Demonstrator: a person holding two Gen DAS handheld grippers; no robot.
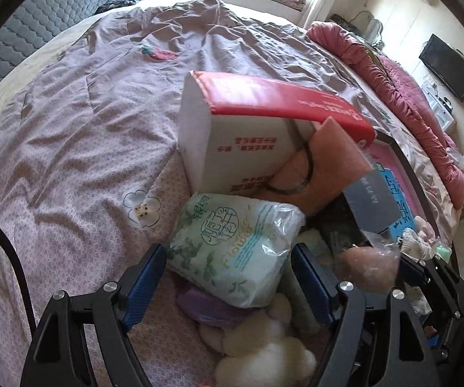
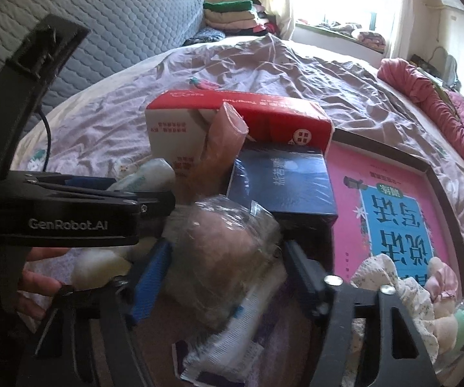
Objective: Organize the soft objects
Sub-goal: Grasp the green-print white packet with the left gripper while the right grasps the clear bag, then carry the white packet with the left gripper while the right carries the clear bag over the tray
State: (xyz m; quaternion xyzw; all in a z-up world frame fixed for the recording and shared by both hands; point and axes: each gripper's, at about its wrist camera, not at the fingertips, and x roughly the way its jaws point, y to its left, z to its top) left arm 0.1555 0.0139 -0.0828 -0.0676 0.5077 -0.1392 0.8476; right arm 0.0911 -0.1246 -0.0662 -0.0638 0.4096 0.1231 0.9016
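Note:
My left gripper (image 1: 228,258) is shut on a green-and-white tissue pack (image 1: 232,248), held above a cream plush toy (image 1: 264,348) and a purple item (image 1: 206,306). My right gripper (image 2: 225,258) is shut on a pink soft item wrapped in clear plastic (image 2: 222,251), which also shows in the left wrist view (image 1: 367,264). Behind them stand a red-and-white tissue box (image 1: 232,135), an orange-pink plush (image 1: 325,161) and a dark blue box (image 2: 283,183). The left gripper's body (image 2: 71,213) sits close on the left in the right wrist view.
All lies on a bed with a crumpled mauve sheet (image 1: 87,96). A dark-framed tray (image 2: 435,174) holds a pink and blue book (image 2: 390,213), a floral cloth (image 2: 402,293) and small soft items. A red quilt (image 1: 409,96) runs along the right edge. Grey headboard (image 2: 119,16) behind.

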